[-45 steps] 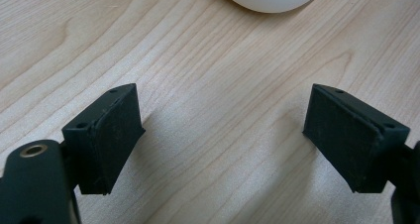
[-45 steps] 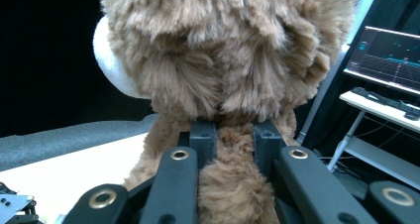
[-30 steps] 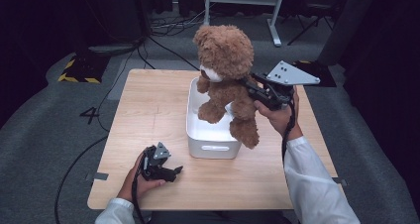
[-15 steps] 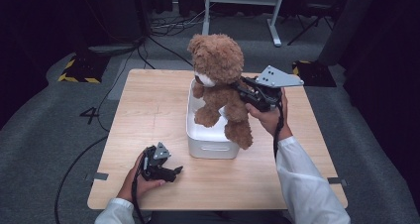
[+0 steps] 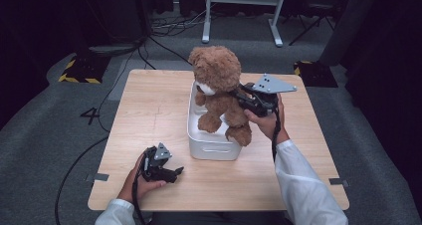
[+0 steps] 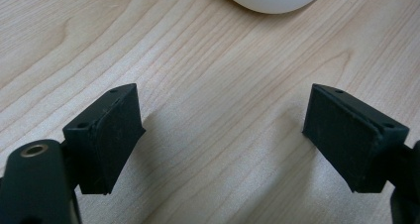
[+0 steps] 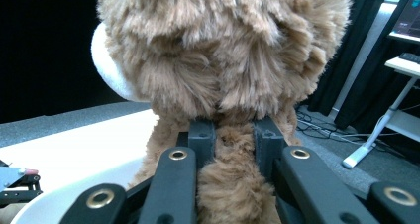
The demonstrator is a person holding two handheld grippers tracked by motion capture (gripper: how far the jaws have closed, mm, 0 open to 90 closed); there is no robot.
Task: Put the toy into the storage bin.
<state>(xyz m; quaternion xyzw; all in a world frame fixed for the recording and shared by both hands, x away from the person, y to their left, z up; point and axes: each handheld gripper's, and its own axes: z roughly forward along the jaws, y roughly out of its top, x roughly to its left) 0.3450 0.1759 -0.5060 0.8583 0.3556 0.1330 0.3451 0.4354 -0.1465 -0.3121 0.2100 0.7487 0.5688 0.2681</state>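
Bear (image 5: 219, 93), centre frame: held upright over the bin (image 5: 211, 148), pinched at the neck by the right gripper (image 5: 243, 96). Feet apparently straddle the rim; snagging or tipping the bin is risked. Left gripper (image 5: 166, 171), lower left: rested on the table (image 5: 149, 110), jaws wide, nothing held.

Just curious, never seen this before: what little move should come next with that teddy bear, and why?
Probably lower it a little more: the right hand-held gripper is shut on the teddy bear, whose feet hang at the white bin's rim rather than resting inside.
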